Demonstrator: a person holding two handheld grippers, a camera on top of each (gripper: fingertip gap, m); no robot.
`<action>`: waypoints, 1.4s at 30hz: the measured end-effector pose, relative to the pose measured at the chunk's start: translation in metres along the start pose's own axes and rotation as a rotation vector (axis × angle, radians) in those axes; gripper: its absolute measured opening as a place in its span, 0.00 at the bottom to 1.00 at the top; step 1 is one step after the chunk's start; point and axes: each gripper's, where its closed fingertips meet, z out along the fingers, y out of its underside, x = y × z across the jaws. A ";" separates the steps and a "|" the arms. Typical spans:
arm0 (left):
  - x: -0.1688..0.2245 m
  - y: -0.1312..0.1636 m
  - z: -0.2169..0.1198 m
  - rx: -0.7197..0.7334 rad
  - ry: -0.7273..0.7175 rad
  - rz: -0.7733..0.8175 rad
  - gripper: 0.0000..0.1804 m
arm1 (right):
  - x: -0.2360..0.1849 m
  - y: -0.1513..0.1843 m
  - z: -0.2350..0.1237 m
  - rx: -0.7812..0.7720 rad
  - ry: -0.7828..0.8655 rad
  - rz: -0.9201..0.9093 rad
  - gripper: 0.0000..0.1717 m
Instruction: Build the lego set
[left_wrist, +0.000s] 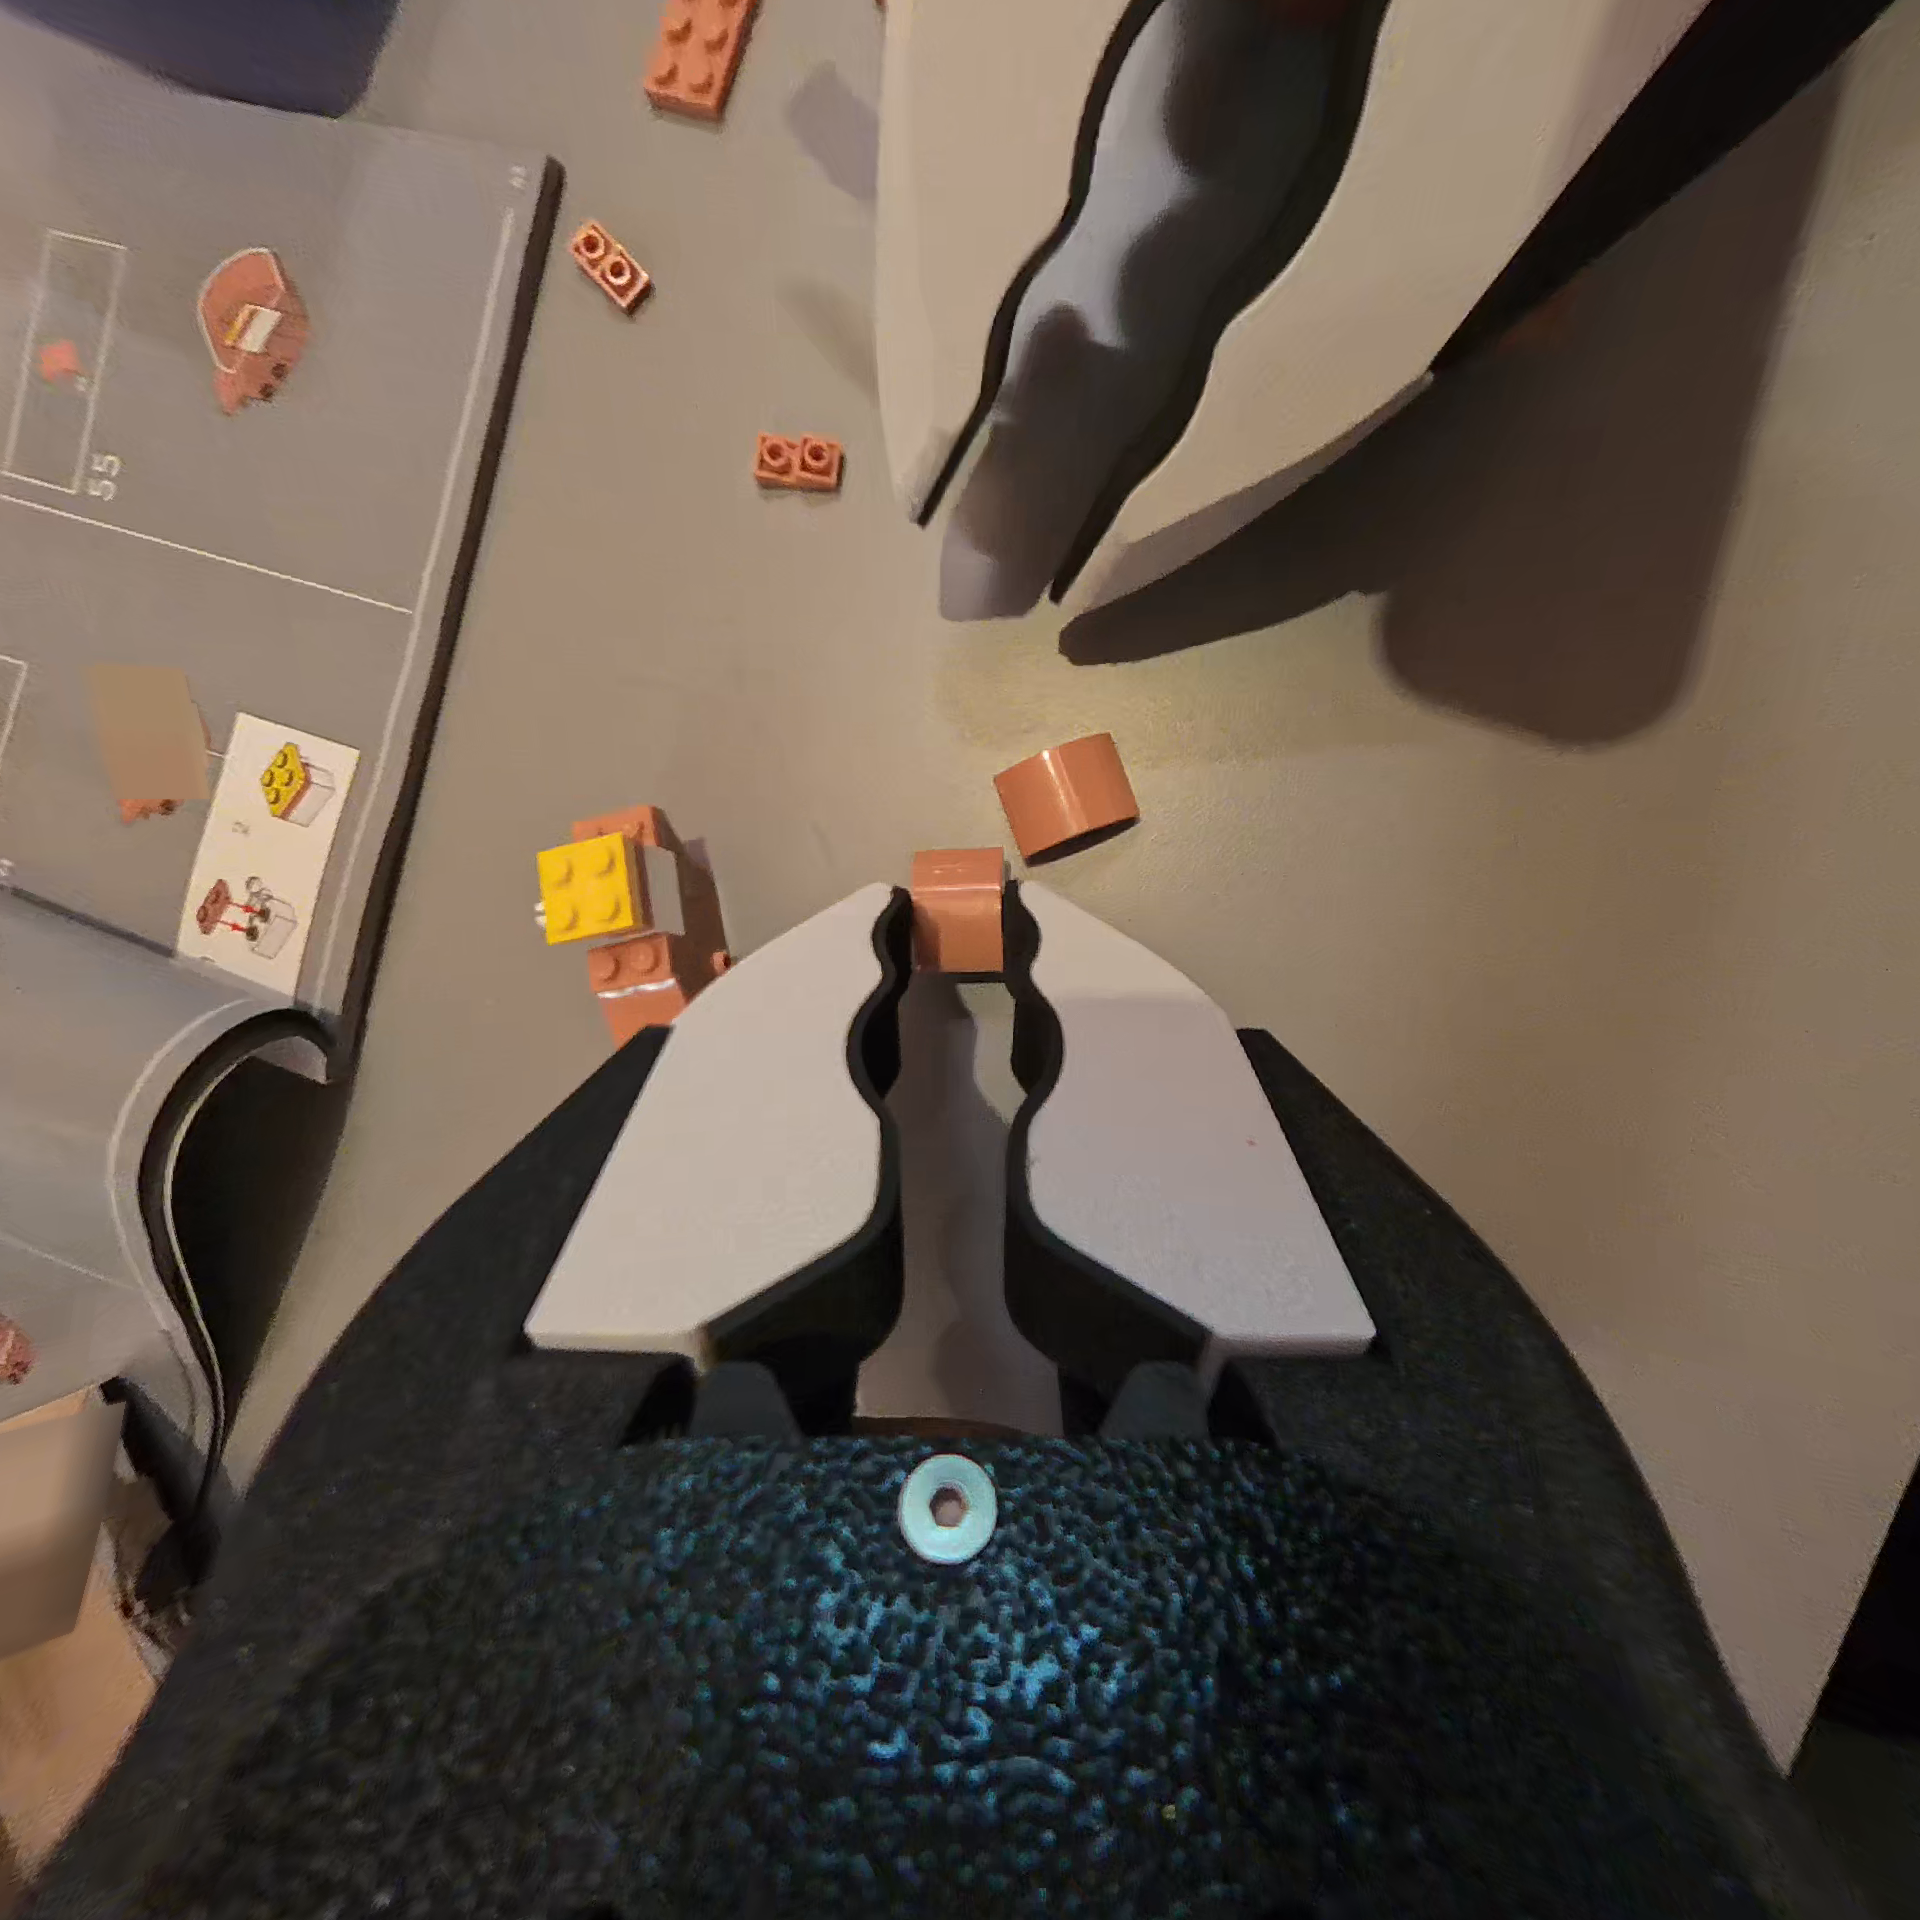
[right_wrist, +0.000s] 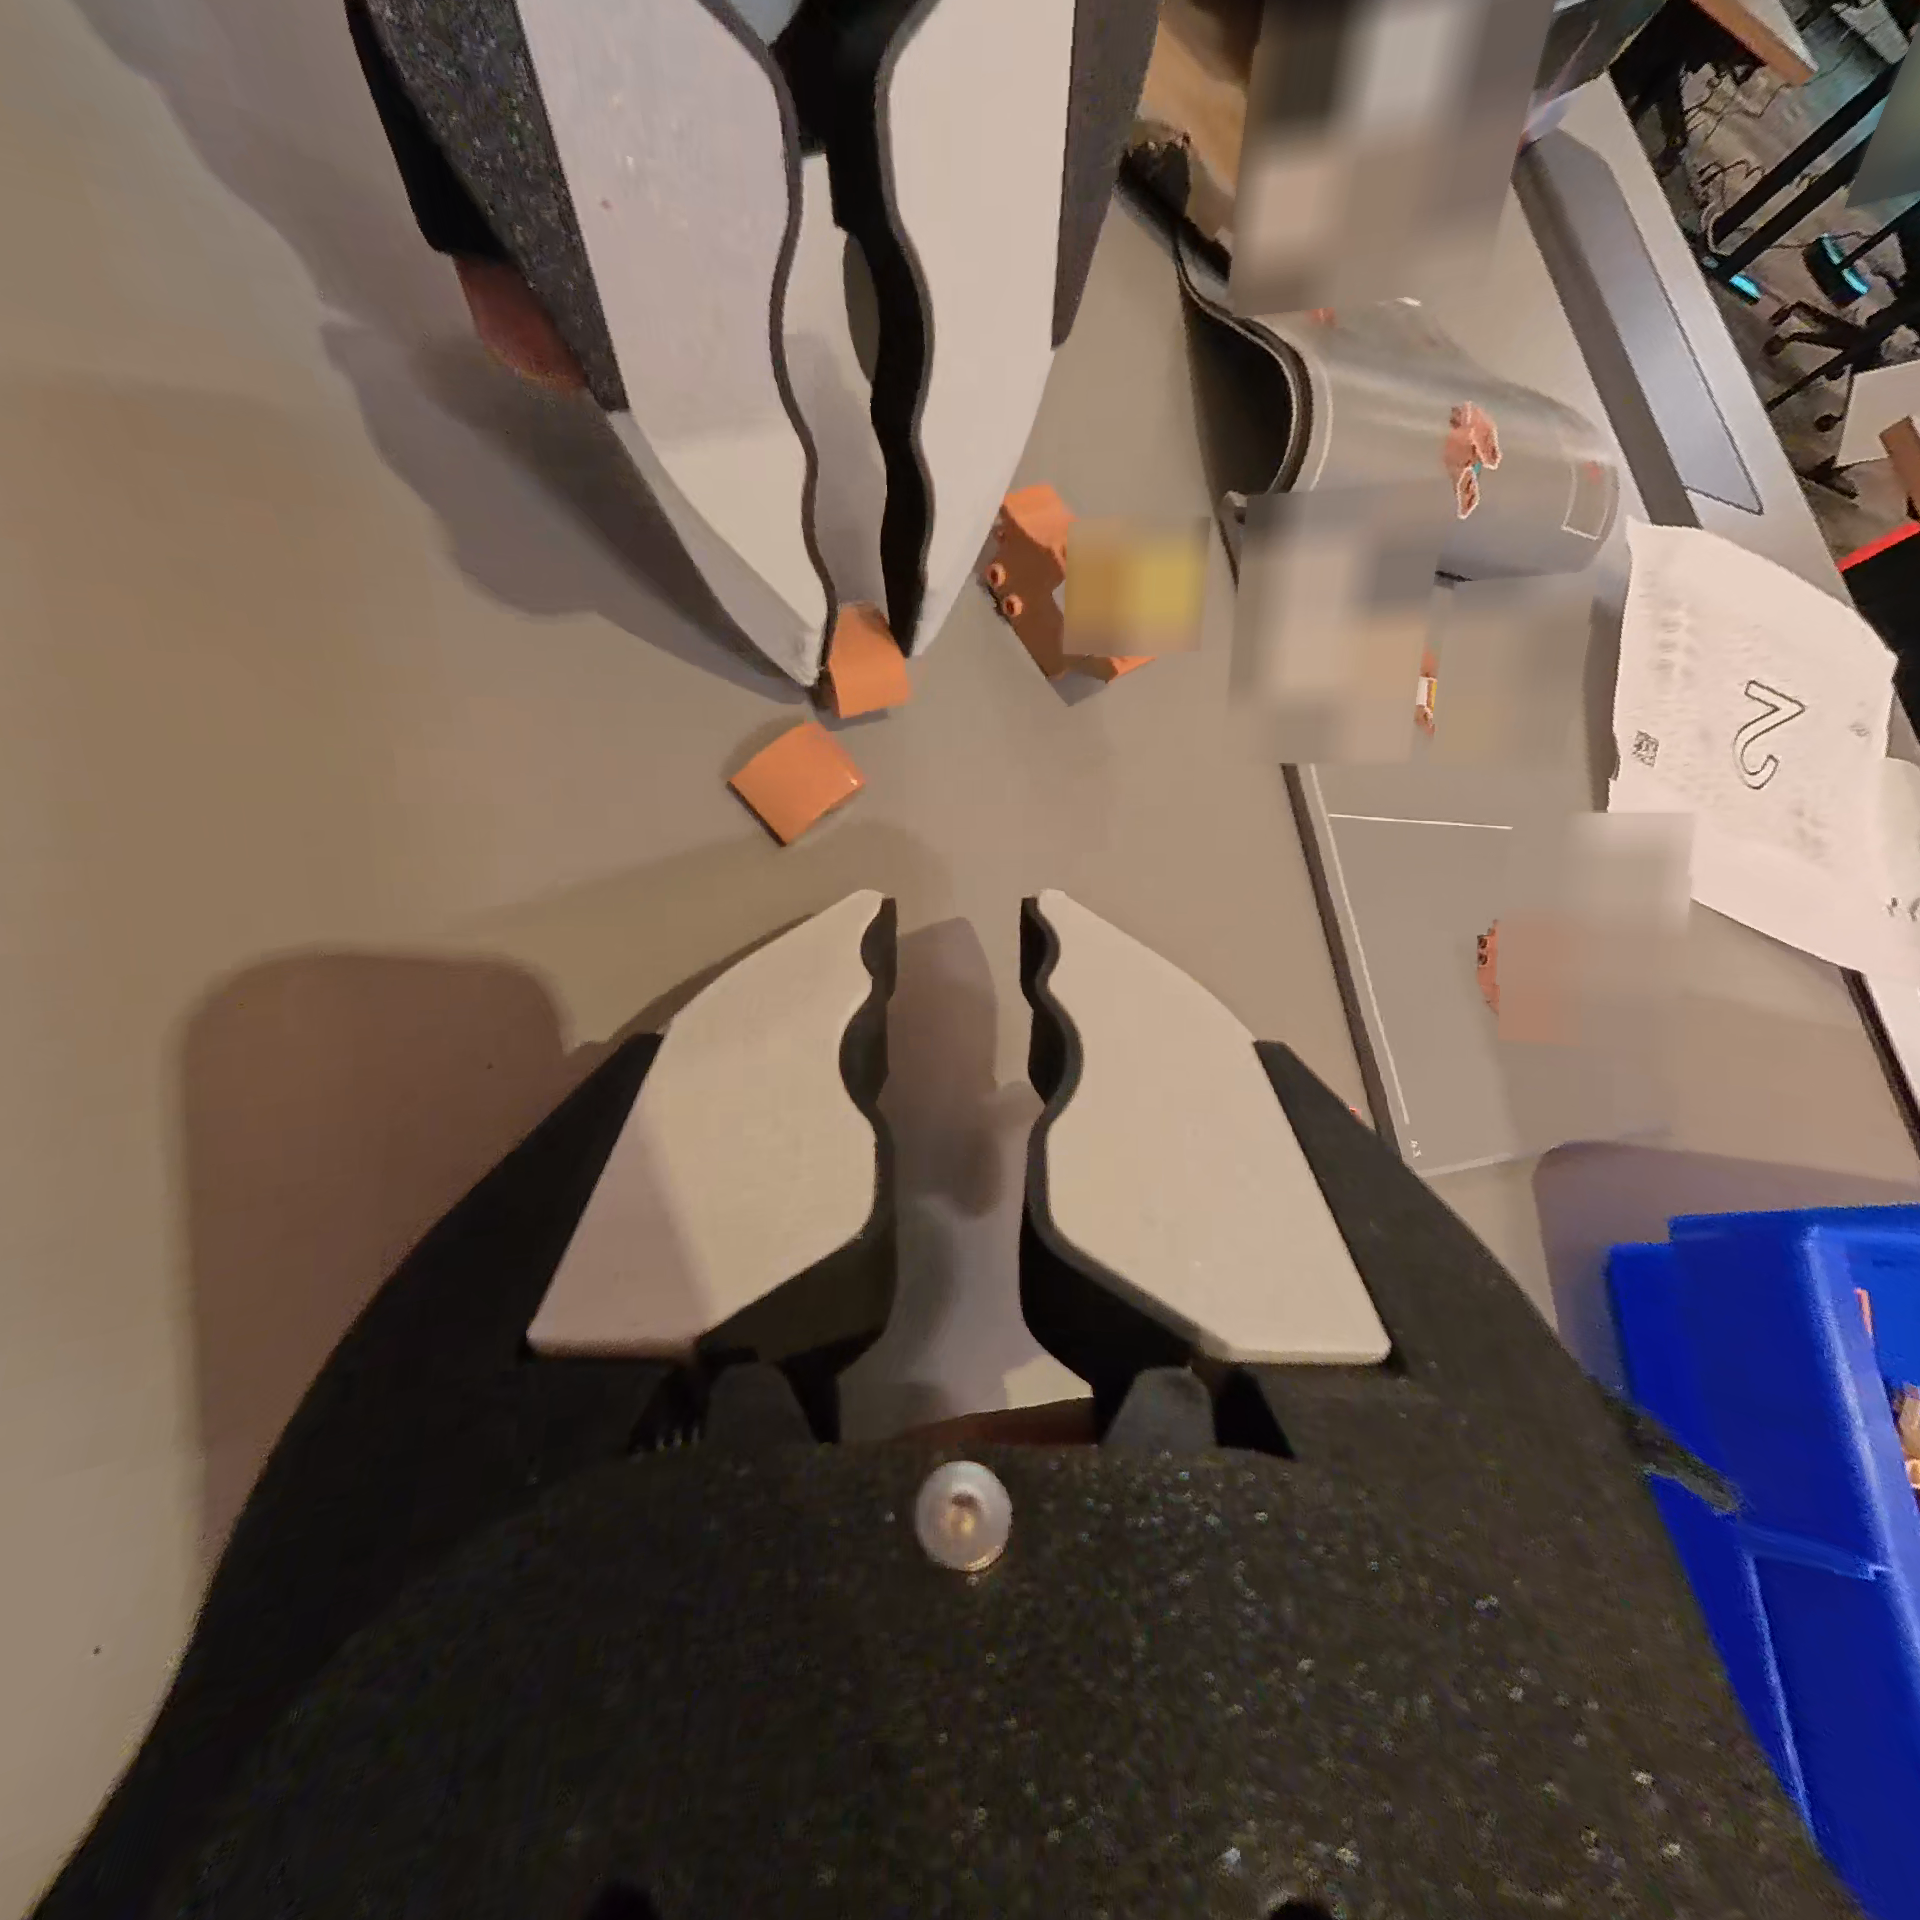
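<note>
Left gripper (left_wrist: 957, 902) jaws clamped on a small brown brick (left_wrist: 957, 914) (right gripper (right_wrist: 957, 914) jaws apart, bare) beside a curved brown piece (left_wrist: 1065, 795).

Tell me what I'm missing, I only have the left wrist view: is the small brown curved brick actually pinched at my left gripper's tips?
Observer: Yes. In the right wrist view the left gripper has both fingertips against the small brown curved brick, which hangs just above the grey table.
Operator: What is my right gripper doing?
Observer: The right gripper is open with nothing between its fingers, pointing toward the loose brown curved brick lying on the table.
Operator: Anything off to the side of it?
Observer: A blue plastic bin sits close on its right, beyond the edge of your view.
</note>
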 end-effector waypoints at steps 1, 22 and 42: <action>0.000 0.000 0.000 0.001 -0.002 0.004 0.09 | 0.000 -0.001 0.000 0.000 -0.004 0.003 0.13; -0.059 0.023 -0.004 0.130 -0.001 -0.067 0.18 | 0.012 -0.030 0.023 0.001 -0.187 -0.146 0.14; -0.056 0.020 0.004 0.246 0.075 -0.120 0.10 | -0.025 -0.039 0.038 -0.074 -0.531 -0.421 0.16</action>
